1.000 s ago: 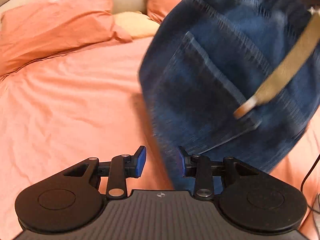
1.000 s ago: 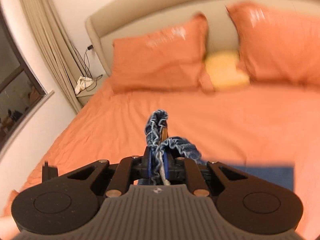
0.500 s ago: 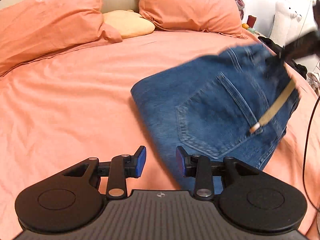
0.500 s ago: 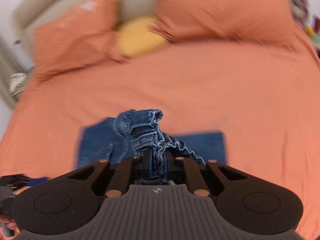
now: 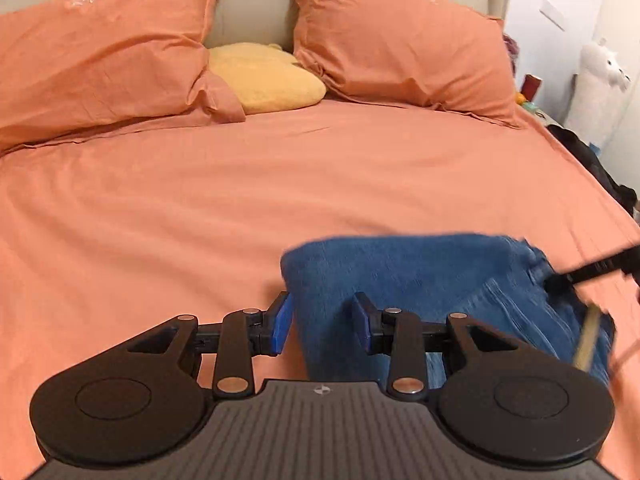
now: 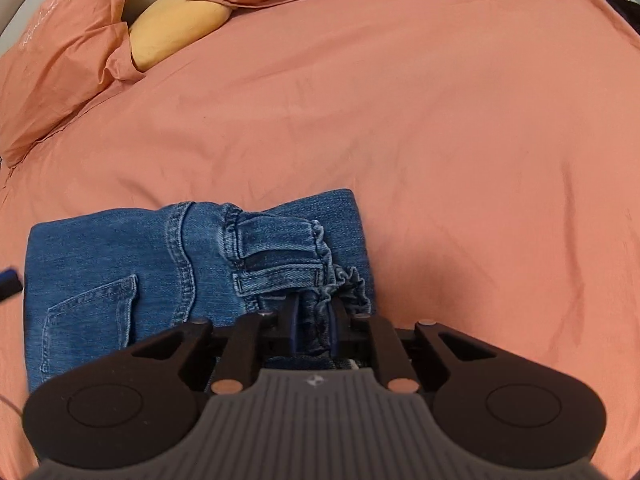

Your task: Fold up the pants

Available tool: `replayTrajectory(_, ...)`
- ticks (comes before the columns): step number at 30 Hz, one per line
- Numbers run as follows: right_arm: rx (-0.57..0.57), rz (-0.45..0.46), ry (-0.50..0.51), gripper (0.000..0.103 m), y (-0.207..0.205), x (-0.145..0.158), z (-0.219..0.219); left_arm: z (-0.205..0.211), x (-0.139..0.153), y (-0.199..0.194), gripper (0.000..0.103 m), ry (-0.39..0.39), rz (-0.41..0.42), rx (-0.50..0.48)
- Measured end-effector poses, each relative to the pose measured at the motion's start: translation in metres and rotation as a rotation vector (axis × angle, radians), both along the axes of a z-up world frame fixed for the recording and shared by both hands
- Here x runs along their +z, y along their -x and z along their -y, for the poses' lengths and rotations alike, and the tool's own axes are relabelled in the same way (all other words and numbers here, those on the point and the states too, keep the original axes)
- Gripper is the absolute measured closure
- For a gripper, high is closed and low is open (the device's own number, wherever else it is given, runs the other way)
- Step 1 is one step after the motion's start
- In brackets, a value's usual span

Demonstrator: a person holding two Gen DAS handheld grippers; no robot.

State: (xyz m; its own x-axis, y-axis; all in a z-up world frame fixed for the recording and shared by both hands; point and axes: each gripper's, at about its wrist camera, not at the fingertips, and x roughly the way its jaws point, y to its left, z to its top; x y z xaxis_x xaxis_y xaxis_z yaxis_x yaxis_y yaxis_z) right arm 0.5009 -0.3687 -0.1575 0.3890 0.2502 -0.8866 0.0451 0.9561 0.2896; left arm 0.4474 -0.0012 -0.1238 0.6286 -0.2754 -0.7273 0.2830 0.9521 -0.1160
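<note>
Pants (image 6: pixel 120 280) on bed, waistband pinched in right gripper (image 6: pixel 312 320) jaws; left gripper (image 5: pixel 322 324) jaws spread.

The left gripper (image 5: pixel 322 326) has its blue-padded jaws apart, with nothing pressed between them, above the near left edge of the folded blue denim pants (image 5: pixel 420 280). The pants lie on the orange bed sheet (image 5: pixel 200 200). Two orange pillows (image 5: pixel 100 48) and a yellow cushion (image 5: pixel 264 80) lie at the beige headboard (image 5: pixel 256 4).
</note>
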Motion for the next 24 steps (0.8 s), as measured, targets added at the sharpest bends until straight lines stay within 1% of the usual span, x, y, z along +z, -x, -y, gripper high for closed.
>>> replayTrajectory(3, 0.002, 0.003, -0.015, 0.092, 0.000, -0.005, 0.004, 0.007, -0.020, -0.023, 0.063, -0.042, -0.065, 0.023)
replayTrajectory(5, 0.007, 0.008, -0.015, 0.092, 0.001, -0.006, 0.004, 0.012, -0.038, -0.036, 0.062, -0.096, -0.119, 0.032)
replayTrajectory(6, 0.008, 0.011, -0.014, 0.092, 0.001, -0.007, 0.003, 0.015, -0.046, -0.040, 0.059, -0.119, -0.134, 0.033)
replayTrajectory(7, 0.008, 0.013, -0.009, 0.091, 0.001, -0.008, 0.002, 0.016, -0.051, -0.042, 0.058, -0.124, -0.143, 0.036)
replayTrajectory(9, 0.013, 0.018, 0.011, 0.091, 0.002, -0.008, -0.001, 0.012, -0.054, -0.046, 0.057, -0.092, -0.174, 0.073)
replayTrajectory(10, 0.012, 0.019, 0.020, 0.091, 0.002, -0.008, -0.002, 0.011, -0.052, -0.046, 0.057, -0.086, -0.183, 0.083)
replayTrajectory(12, 0.010, 0.021, 0.040, 0.090, 0.007, -0.005, -0.004, 0.013, -0.044, -0.039, 0.057, -0.116, -0.167, 0.074)
replayTrajectory(15, 0.009, 0.043, 0.082, 0.080, 0.014, 0.003, -0.009, 0.016, -0.024, -0.021, 0.059, -0.171, -0.117, 0.062)
replayTrajectory(16, 0.007, 0.060, 0.086, 0.073, 0.018, 0.008, -0.009, 0.017, -0.017, -0.013, 0.059, -0.177, -0.105, 0.053)
replayTrajectory(17, 0.008, 0.080, 0.082, 0.072, 0.025, 0.013, -0.008, 0.016, -0.010, -0.003, 0.059, -0.175, -0.093, 0.041)
replayTrajectory(18, 0.011, 0.101, 0.081, 0.072, 0.032, 0.019, -0.007, 0.016, -0.004, 0.004, 0.059, -0.172, -0.084, 0.028)
replayTrajectory(20, 0.029, 0.139, 0.113, 0.072, 0.050, 0.031, -0.007, 0.018, 0.006, 0.024, 0.061, -0.171, -0.062, 0.001)
replayTrajectory(22, 0.070, 0.193, 0.142, 0.073, 0.072, 0.043, -0.009, 0.020, 0.015, 0.047, 0.061, -0.163, -0.039, -0.026)
replayTrajectory(24, 0.110, 0.246, 0.165, 0.073, 0.096, 0.051, -0.014, 0.023, 0.018, 0.071, 0.063, -0.154, -0.035, -0.057)
